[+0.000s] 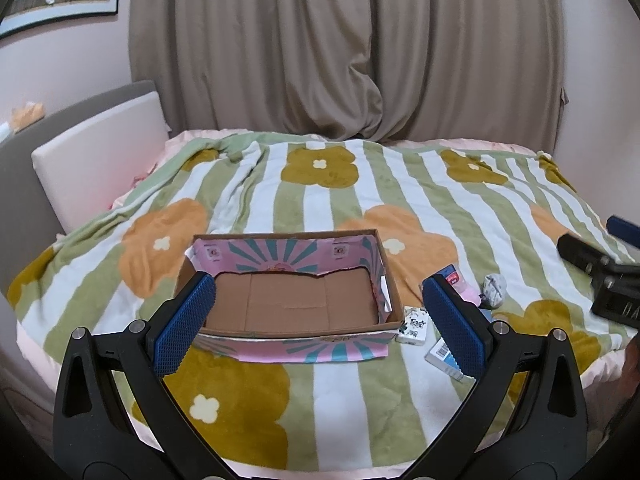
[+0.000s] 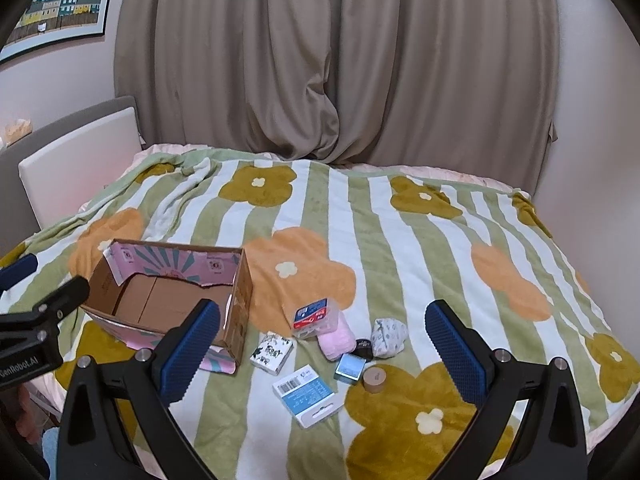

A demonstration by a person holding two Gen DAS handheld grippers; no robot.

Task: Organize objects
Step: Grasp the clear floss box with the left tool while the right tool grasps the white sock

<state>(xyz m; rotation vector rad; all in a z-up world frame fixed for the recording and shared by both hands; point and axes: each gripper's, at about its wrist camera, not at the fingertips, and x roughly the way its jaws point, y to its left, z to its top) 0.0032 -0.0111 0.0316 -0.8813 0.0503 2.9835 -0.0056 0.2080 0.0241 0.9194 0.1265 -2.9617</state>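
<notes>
An empty cardboard box (image 1: 288, 300) with pink and teal printed flaps sits on the bed; it also shows in the right wrist view (image 2: 168, 300). Right of it lie several small items: a black-and-white card box (image 2: 272, 352), a blue-and-white packet (image 2: 308, 394), a clear case with a red and blue label (image 2: 314, 318), a pink cloth (image 2: 336, 340), a grey-white bundle (image 2: 388, 336), a small blue box (image 2: 350, 368) and a tan round tin (image 2: 374, 379). My left gripper (image 1: 320, 324) is open above the box's near side. My right gripper (image 2: 324, 354) is open above the items.
A floral striped blanket (image 2: 400, 240) covers the bed. A padded headboard (image 1: 96, 160) stands at the left and beige curtains (image 1: 340, 40) hang behind. The bed's near edge runs below the items.
</notes>
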